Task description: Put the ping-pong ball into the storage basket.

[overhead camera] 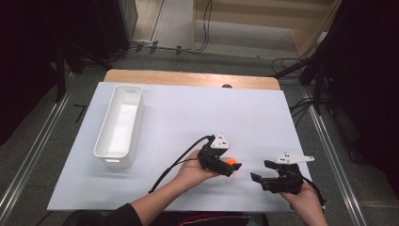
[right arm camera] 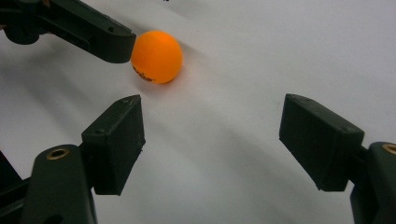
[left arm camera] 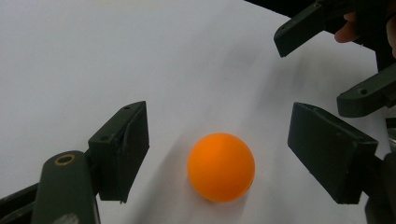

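Resting on the white bench (overhead camera: 164, 127) between the spread jaws of the left gripper (left arm camera: 217, 154), touching neither: an orange ball (left arm camera: 221, 167). Sitting closer to the jaw on the view's left. Hovering just beside, jaws also released and gripping nothing: the right gripper (overhead camera: 261, 172). Standing well apart at the bench's left side: a white bin (overhead camera: 118, 126).

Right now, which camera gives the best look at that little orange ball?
The left gripper view: the orange ball sits large and whole between the open left claw. The right gripper view shows it smaller, one side touched or overlapped by a dark jaw. In the high view it is a tiny orange spot.
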A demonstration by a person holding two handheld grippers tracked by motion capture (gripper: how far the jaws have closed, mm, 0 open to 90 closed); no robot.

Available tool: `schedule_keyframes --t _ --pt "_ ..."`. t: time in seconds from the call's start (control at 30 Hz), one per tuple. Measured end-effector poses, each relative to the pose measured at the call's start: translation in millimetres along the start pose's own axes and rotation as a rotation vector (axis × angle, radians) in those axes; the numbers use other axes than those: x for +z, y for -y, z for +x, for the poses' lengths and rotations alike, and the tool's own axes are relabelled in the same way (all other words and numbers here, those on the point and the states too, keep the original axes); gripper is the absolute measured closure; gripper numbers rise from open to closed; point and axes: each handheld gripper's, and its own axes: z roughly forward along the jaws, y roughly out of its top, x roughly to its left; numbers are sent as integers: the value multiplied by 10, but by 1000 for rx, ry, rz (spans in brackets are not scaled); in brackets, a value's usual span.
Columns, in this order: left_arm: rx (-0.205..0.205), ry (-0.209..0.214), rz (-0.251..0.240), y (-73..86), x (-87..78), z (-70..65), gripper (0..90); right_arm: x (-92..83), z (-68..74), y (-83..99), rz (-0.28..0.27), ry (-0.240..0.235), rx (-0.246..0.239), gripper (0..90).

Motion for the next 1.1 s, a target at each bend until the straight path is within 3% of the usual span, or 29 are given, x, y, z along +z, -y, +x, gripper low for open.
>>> schedule_keyframes --t 0.7,1.1 --pt "18 -8 42 170 123 -44 203 2 -5 -7 -2 -3 -8 207" --pt "82 -47 106 184 194 -110 208 3 -5 -8 -1 -3 -8 207"
